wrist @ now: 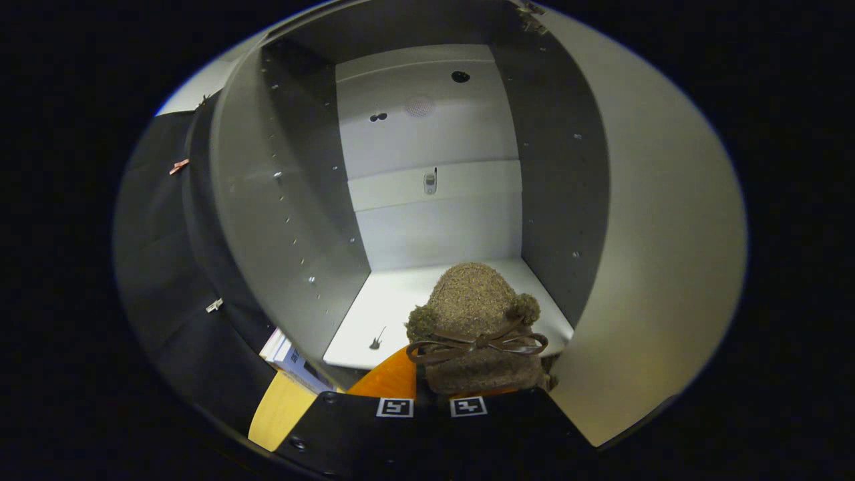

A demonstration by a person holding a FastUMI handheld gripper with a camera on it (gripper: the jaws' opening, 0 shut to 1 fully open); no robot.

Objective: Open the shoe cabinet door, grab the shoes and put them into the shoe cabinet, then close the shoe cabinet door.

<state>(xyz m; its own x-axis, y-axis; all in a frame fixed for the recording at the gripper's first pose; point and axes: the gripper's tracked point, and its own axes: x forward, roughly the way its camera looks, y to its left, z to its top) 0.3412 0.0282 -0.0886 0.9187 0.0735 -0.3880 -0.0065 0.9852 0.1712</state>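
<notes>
A brown fuzzy shoe (477,314) with a thin leather bow and two pom-poms sits just above my fingers, toe pointing into the shoe cabinet. My gripper (431,401) is shut on its heel end, and the heel itself is hidden behind the fingers. The toe hangs over the front part of the cabinet's white bottom shelf (384,310). The cabinet stands open, with grey side walls and a pale back panel (434,133). Its door (658,267) is swung wide open to the right of the shoe.
The cabinet's left wall (280,200) rises close on the left of the shoe. Below the shelf's front edge lie an orange surface (387,382), a yellow wooden piece (280,409) and some papers (286,354). Black cloth (160,267) hangs beyond the left wall.
</notes>
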